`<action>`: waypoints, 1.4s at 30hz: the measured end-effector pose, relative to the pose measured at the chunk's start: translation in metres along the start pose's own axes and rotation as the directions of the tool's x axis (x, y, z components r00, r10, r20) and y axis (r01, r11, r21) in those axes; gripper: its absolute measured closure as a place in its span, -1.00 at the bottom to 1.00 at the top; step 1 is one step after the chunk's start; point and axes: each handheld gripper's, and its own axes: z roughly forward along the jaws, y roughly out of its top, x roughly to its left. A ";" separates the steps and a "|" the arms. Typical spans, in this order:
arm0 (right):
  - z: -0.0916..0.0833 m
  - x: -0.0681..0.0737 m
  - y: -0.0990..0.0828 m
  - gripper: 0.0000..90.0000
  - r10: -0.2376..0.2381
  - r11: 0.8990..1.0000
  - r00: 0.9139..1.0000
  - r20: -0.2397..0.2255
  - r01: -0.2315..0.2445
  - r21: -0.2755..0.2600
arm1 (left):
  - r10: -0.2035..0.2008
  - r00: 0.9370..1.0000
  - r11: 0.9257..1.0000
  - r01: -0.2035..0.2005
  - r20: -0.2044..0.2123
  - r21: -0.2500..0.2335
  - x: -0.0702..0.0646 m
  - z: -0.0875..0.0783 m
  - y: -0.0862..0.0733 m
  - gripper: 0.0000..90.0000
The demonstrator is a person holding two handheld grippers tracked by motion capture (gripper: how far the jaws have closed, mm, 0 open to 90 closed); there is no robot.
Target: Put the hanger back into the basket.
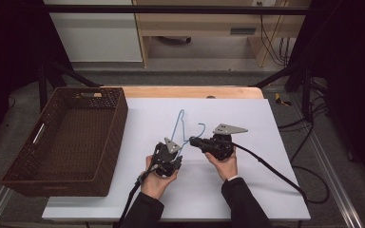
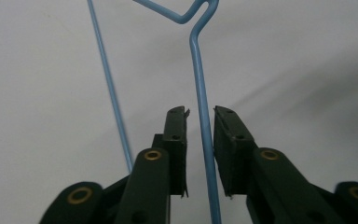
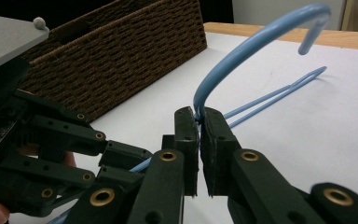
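A light-blue wire hanger lies over the white mat, its hook curving up. My right gripper is shut on the base of the hook, and in the high view this gripper points left at the hanger. My left gripper has one straight wire of the hanger running between its jaws; the right pad lies against the wire, while a gap shows at the left pad. In the high view the left gripper sits just left of the right one, pointing away from the person.
A dark brown wicker basket stands on the left beside the white mat, and shows at the back in the right gripper view. The table's wooden edge runs behind the mat. Cables trail off to the right.
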 end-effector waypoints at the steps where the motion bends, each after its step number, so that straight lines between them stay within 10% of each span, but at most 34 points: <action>1: 0.000 0.000 0.000 0.91 -0.002 1.000 1.000 0.001 0.002 -0.002 | 0.002 1.000 1.000 -0.002 -0.001 0.002 -0.001 0.000 0.000 0.77; 16: -0.002 0.004 0.003 0.89 -0.013 1.000 1.000 0.018 0.014 -0.013 | -0.027 0.999 1.000 0.027 -0.045 -0.011 -0.005 -0.004 0.004 0.93; 27: -0.035 0.014 0.009 0.50 -0.074 0.997 0.997 0.027 0.075 -0.029 | -0.025 0.997 0.996 0.019 -0.072 -0.084 0.006 -0.028 0.009 0.94; 42: -0.089 0.004 0.000 -0.43 -0.115 0.992 0.982 0.149 0.120 -0.025 | 0.030 0.997 0.990 -0.019 0.077 -0.142 0.019 -0.062 0.034 0.94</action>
